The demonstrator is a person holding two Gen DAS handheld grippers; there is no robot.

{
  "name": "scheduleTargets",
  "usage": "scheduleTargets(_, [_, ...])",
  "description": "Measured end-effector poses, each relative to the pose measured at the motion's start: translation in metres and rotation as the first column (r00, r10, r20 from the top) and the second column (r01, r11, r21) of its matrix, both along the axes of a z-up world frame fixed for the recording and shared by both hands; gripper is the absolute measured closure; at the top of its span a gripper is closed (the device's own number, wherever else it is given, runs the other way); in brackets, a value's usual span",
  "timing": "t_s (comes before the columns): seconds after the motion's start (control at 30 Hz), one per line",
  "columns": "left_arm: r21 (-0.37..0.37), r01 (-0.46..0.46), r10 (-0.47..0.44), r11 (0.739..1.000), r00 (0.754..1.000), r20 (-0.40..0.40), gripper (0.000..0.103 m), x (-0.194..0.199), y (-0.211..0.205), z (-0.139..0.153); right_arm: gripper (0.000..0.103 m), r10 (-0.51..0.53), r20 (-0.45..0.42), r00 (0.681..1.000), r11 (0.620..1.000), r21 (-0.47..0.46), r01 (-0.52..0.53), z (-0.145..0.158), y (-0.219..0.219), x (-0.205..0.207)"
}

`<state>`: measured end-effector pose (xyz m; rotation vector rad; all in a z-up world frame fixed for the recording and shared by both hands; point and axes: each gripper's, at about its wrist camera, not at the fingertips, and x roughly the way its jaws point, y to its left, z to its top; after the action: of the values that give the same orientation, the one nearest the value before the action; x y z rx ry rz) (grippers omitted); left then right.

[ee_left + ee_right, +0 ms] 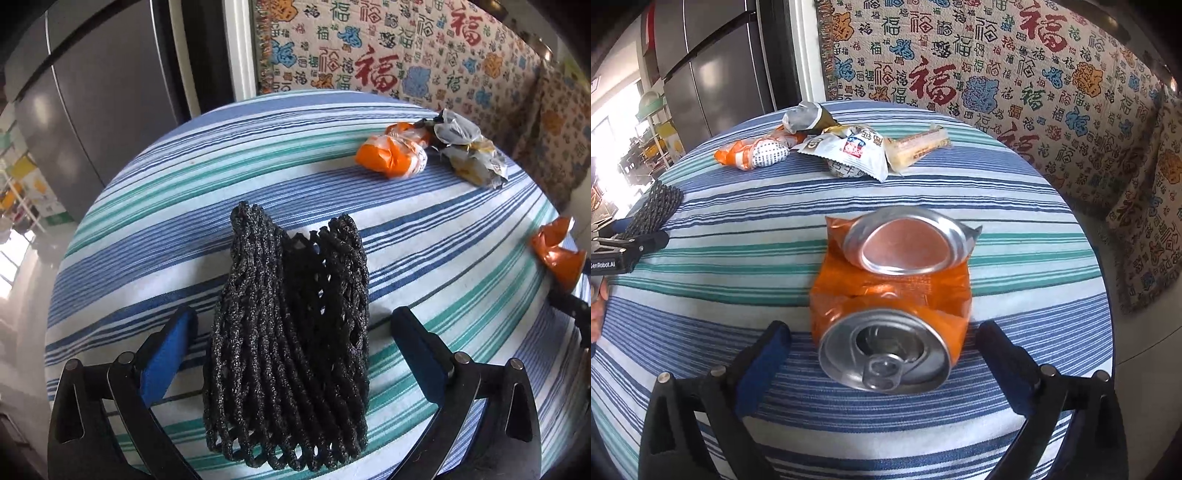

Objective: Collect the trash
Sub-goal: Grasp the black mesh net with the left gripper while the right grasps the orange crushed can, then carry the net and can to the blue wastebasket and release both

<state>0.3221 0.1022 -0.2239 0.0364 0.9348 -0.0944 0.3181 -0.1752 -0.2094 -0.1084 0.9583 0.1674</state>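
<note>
Left wrist: the left gripper (291, 325) stands wide apart, the black net (288, 332) between its pads, untouched, long axis running away from it.

Right wrist: the right gripper (882, 332) gapes around the crushed can (890, 314), lengthwise ahead on the table (701, 288).

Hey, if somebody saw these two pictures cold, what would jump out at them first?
Probably the crushed orange can, lying on the striped tablecloth between the open fingers of the right gripper. Next, the black foam net, sitting between the open fingers of the left gripper. Behind them, a cluster of crumpled snack wrappers lies near the table's far edge, before the patterned sofa throw.
</note>
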Motion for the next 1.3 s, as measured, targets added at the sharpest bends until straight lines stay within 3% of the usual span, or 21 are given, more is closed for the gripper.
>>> scheduleTargets(0.13, [0.003, -0.005, 0.005, 1.0, 1.0, 0.002, 0.0, -0.001, 0.001, 0.0, 0.0, -0.026, -0.026, 0.999, 0.999, 0.034, 0.027, 0.004, -0.004, 0.001])
scheduleTargets(0.23, [0.001, 0.002, -0.002, 1.0, 1.0, 0.022, 0.011, -0.008, 0.0, 0.002, 0.0, -0.038, -0.016, 0.999, 0.997, 0.072, 0.039, 0.008, -0.008, -0.001])
scheduleTargets(0.3, [-0.004, 0.011, -0.01, 1.0, 0.999, 0.042, 0.038, -0.012, -0.001, 0.005, 0.021, -0.029, -0.011, 1.0, 0.995, 0.099, 0.03, 0.008, -0.012, -0.002])
scheduleTargets(0.33, [-0.006, 0.016, -0.016, 1.0, 0.998, 0.053, 0.05, -0.014, -0.001, 0.006, 0.025, -0.042, 0.007, 0.999, 0.995, 0.085, 0.042, 0.011, -0.014, -0.004])
scheduleTargets(0.37, [-0.012, 0.023, -0.022, 1.0, 0.998, 0.06, 0.076, -0.016, -0.001, 0.008, 0.025, -0.047, 0.003, 0.999, 0.995, 0.089, 0.047, 0.012, -0.016, -0.004])
scheduleTargets(0.4, [-0.022, 0.026, -0.025, 0.999, 0.998, 0.061, 0.081, -0.017, 0.0, 0.009, 0.025, -0.045, -0.007, 0.999, 0.992, 0.116, 0.045, 0.013, -0.02, -0.005])
scheduleTargets(0.5, [-0.058, 0.021, -0.017, 0.998, 0.997, 0.072, 0.087, -0.023, 0.005, 0.013, 0.025, -0.041, 0.007, 0.999, 0.993, 0.111, 0.04, 0.019, -0.023, -0.011])
scheduleTargets(0.83, [-0.144, 0.081, -0.063, 0.986, 0.99, 0.126, 0.088, -0.048, -0.002, 0.034, 0.025, -0.016, 0.066, 0.998, 0.994, 0.11, 0.009, 0.047, -0.032, -0.039])
scheduleTargets(1.3, [-0.136, 0.236, -0.212, 0.962, 0.962, 0.17, 0.088, -0.079, -0.077, 0.049, 0.025, -0.004, 0.155, 0.988, 0.989, 0.146, -0.019, 0.062, -0.047, -0.075])
